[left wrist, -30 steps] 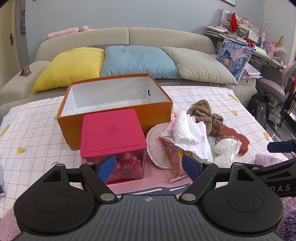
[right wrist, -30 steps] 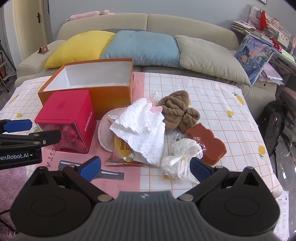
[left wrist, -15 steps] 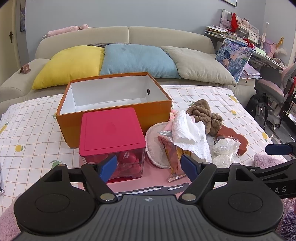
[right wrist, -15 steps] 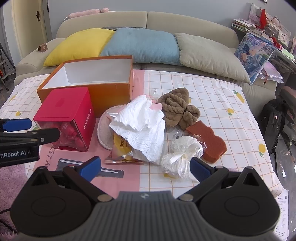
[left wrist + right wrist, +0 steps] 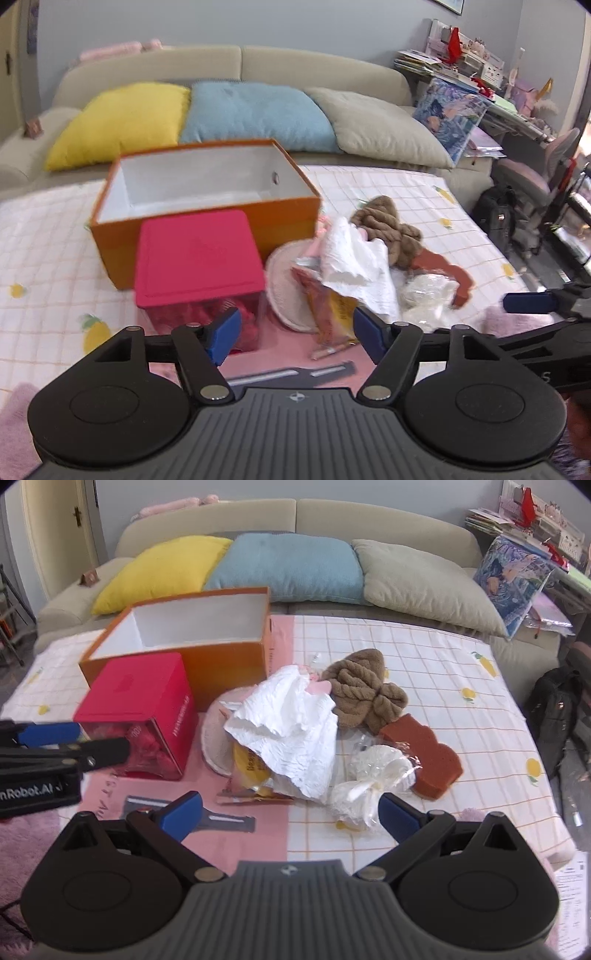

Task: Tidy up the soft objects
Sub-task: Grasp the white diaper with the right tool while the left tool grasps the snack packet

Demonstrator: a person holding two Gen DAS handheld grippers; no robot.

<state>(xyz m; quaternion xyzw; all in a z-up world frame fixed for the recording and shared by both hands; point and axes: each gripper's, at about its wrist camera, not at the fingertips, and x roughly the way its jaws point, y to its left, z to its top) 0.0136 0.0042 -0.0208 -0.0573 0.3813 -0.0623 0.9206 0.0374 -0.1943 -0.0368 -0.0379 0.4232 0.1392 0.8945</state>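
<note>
A pile of soft things lies on the checked table: a white crumpled cloth [image 5: 291, 723], a brown knitted cloth [image 5: 360, 692], a rust-brown sponge [image 5: 424, 751], a white item in clear wrap [image 5: 369, 779], a round pinkish pad [image 5: 214, 738] and a yellow snack bag [image 5: 253, 771]. An empty orange box [image 5: 207, 635] stands behind a container with a red lid [image 5: 136, 709]. My left gripper [image 5: 295, 332] is open and empty, in front of the red container [image 5: 197, 258] and the pile. My right gripper [image 5: 288, 810] is open and empty, just before the wrapped item.
A sofa with yellow [image 5: 162, 568], blue [image 5: 291, 568] and grey [image 5: 424, 583] cushions runs behind the table. A pink mat [image 5: 258, 834] lies at the table's near edge. A desk with clutter [image 5: 480, 74], a chair [image 5: 535, 173] and a black backpack [image 5: 554, 709] stand at the right.
Both grippers have drawn slightly back and up from the table, so the pile and boxes sit a little farther off. Both stay open. Nothing on the table has moved.
</note>
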